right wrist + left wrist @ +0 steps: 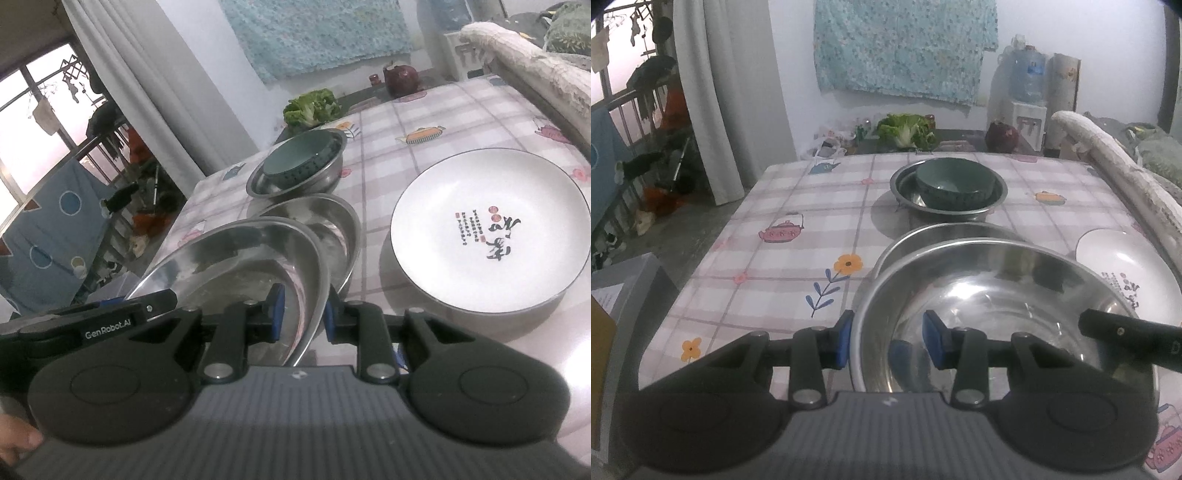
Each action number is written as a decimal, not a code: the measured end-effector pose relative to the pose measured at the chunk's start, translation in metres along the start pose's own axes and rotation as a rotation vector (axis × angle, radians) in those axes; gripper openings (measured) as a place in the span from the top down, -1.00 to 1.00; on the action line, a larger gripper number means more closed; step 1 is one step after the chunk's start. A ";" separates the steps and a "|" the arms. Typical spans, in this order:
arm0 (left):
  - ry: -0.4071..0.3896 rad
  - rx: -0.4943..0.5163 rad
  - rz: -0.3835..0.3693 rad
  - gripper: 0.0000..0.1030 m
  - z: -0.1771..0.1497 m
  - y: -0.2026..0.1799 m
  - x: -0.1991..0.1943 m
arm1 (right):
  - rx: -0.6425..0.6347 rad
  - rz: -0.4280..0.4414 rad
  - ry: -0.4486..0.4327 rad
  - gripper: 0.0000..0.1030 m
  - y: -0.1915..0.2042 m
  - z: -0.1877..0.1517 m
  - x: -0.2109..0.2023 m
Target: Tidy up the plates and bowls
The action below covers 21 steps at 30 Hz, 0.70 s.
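Left gripper (886,338): jaws part open, straddling the near-left rim of the nearest steel basin (1004,306), one blue pad outside the wall, one inside. Visible gap between the pads and the metal in the left wrist view, so no pressing that I can see.

Right gripper (302,314): jaws narrow, straddling the same basin's right rim, one pad inside, one outside (whether the pads actually press the metal, cannot tell from these views). The basin sits tilted in the right wrist view, its right rim running down between the pads.

Second steel basin (945,234) is directly behind the first and overlapped by it; edges look touching or very near.

Farther back on the table: third steel basin (948,199) with a dark green bowl (955,181) sitting inside it, upright.

White plate (491,229) with black and red lettering lies flat on the checked tablecloth (783,236), just to the right of the two near basins, apart from them.

Beyond the table's far edge: a leafy green vegetable (907,129) and a dark red round vegetable (1001,136). Patterned blue cloth (905,48) hangs on the wall.
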State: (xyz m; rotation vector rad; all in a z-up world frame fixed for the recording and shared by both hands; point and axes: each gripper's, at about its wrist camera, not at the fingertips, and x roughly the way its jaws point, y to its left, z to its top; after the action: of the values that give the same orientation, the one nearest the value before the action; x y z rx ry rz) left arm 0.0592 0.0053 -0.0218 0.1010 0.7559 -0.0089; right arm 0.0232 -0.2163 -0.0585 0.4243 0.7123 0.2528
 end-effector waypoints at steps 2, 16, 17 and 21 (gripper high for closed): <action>0.010 -0.003 0.001 0.20 0.000 0.000 0.004 | 0.002 0.000 0.007 0.57 0.000 0.001 0.002; 0.053 0.002 -0.004 0.20 0.005 -0.007 0.023 | 0.031 -0.007 0.037 0.53 -0.008 0.007 0.018; 0.060 0.000 -0.004 0.20 0.005 -0.006 0.025 | 0.032 -0.008 0.041 0.53 -0.008 0.008 0.019; 0.072 0.007 -0.007 0.21 0.005 -0.006 0.032 | 0.034 -0.012 0.049 0.52 -0.009 0.008 0.025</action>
State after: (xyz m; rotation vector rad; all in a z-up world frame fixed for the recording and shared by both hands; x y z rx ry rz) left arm 0.0854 0.0002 -0.0407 0.1056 0.8283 -0.0149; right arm 0.0474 -0.2175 -0.0713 0.4474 0.7678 0.2408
